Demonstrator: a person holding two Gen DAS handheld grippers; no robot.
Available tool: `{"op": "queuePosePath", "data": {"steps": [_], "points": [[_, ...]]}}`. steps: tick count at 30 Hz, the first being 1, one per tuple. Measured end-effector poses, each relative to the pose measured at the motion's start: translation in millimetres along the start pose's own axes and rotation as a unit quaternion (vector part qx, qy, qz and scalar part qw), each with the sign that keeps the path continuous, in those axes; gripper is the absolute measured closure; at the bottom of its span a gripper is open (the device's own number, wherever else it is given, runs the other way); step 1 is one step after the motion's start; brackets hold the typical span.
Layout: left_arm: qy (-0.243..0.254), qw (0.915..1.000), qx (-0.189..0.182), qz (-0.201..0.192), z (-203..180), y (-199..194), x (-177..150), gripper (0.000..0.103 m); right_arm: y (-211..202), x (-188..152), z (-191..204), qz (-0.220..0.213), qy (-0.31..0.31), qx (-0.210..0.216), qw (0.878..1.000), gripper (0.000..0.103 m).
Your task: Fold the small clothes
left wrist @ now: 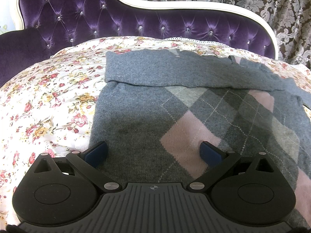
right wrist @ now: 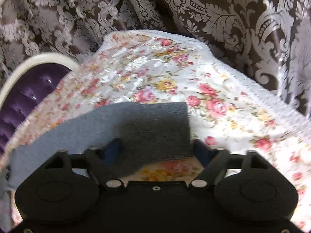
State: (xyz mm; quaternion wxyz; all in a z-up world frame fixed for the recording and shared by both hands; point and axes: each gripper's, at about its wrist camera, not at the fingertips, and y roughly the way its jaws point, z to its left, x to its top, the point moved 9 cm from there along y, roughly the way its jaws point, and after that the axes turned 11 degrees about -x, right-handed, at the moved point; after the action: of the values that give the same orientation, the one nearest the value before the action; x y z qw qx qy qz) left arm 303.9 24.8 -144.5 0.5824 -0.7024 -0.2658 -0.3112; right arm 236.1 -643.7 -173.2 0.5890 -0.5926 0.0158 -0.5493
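- In the left wrist view, the left gripper point(left wrist: 153, 152) is nearest, its jaws spread wide with nothing between them, hovering over the near part of the sweater point(left wrist: 147, 116).
- The sweater is grey with pink, light grey and dark grey diamonds; it lies flat on the bedspread point(left wrist: 48, 101), filling the middle and right of that view.
- One sleeve point(left wrist: 175, 71) is folded across the far part of the sweater's body, running from left to right.
- The bedspread is white with red and yellow flowers and spreads out to the left of the sweater and beyond it.
- Farther off, a purple buttoned headboard point(left wrist: 97, 17) with a white frame rises behind the bed, and patterned brown and silver curtains point(left wrist: 262, 5) hang beyond it on the right.
- In the right wrist view, which is blurred, the right gripper point(right wrist: 157, 150) has its jaws wide apart, and the ribbed cuff end of another sleeve point(right wrist: 155, 128) lies between them; I cannot tell whether the fingers touch it.
- That sleeve runs off to the near left and rests on the bedspread point(right wrist: 223, 104), whose far corner shows a white trim.
- The headboard point(right wrist: 25, 95) appears at the left, with the curtains point(right wrist: 213, 9) behind.
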Motion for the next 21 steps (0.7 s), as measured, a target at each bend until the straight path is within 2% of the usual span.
{"op": "queuePosePath", "data": {"steps": [1, 2, 5, 8, 13, 17, 21], "points": [[0.000, 1.0000, 0.000, 0.000, 0, 0, 0, 0.000, -2, 1, 2, -0.002, 0.008, 0.018, 1.000, 0.043], [0.000, 1.0000, 0.000, 0.000, 0, 0, 0, 0.000, -4, 2, 4, 0.001, 0.016, 0.033, 0.999, 0.057], [0.000, 1.0000, 0.000, 0.000, 0, 0, 0, 0.000, -14, 8, 9, -0.006, 0.000, 0.014, 1.000, 0.085], [0.000, 1.0000, 0.000, 0.000, 0, 0, 0, 0.000, -32, 21, 25, -0.029, -0.027, 0.012, 0.999, 0.085], [0.000, 1.0000, 0.000, 0.000, 0, 0, 0, 0.000, -69, 46, 81, -0.062, -0.066, 0.051, 0.995, 0.085], [-0.001, 1.0000, 0.000, 0.000, 0, 0, 0, 0.000, -107, 56, 163, -0.088, -0.118, 0.113, 0.983, 0.085], [-0.001, 1.0000, 0.000, 0.000, 0, 0, 1, 0.000, -142, 47, 267, -0.096, -0.160, 0.196, 0.963, 0.085]]}}
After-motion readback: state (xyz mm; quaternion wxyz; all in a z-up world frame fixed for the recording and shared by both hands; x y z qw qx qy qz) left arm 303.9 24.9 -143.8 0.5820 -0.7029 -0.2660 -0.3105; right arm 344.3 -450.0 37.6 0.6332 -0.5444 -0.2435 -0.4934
